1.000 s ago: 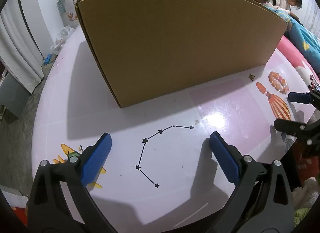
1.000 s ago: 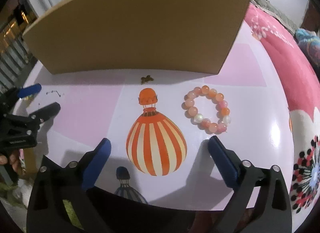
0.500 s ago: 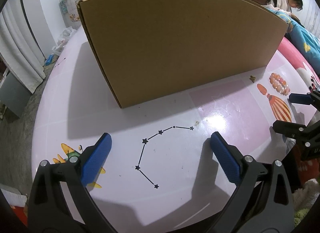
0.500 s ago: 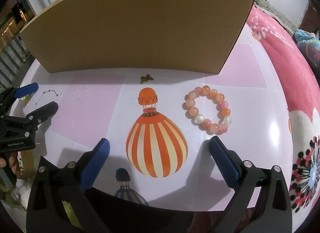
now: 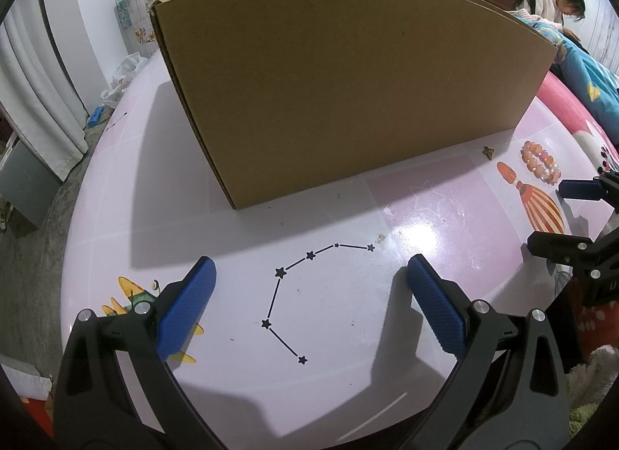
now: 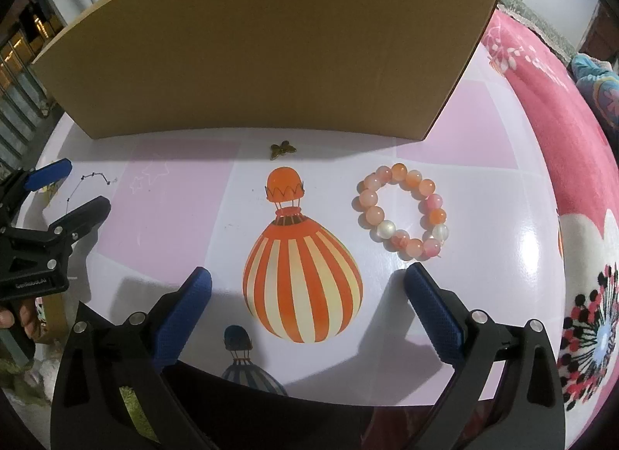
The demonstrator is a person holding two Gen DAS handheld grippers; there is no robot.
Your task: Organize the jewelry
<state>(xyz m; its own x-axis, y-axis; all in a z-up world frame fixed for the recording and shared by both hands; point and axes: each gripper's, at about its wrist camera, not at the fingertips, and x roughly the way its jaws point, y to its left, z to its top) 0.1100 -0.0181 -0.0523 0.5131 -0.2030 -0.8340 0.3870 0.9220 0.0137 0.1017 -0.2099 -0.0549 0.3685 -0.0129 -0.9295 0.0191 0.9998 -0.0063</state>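
Observation:
A pink and orange bead bracelet (image 6: 402,212) lies on the table just ahead of my right gripper's right finger; it also shows in the left wrist view (image 5: 539,161). A small bronze butterfly charm (image 6: 282,149) lies near the foot of the cardboard box (image 6: 267,47); it shows in the left wrist view too (image 5: 488,151). My right gripper (image 6: 307,279) is open and empty over the balloon print. My left gripper (image 5: 311,268) is open and empty over the printed star line.
The tall cardboard box (image 5: 348,82) stands across the back of the round pink table (image 5: 445,194). A pink patterned bed cover (image 6: 561,121) lies to the right. A person (image 5: 549,1) sits far back right.
My right gripper has edged forward a little, so the bracelet now lies closer to its right finger. My left gripper has barely moved.

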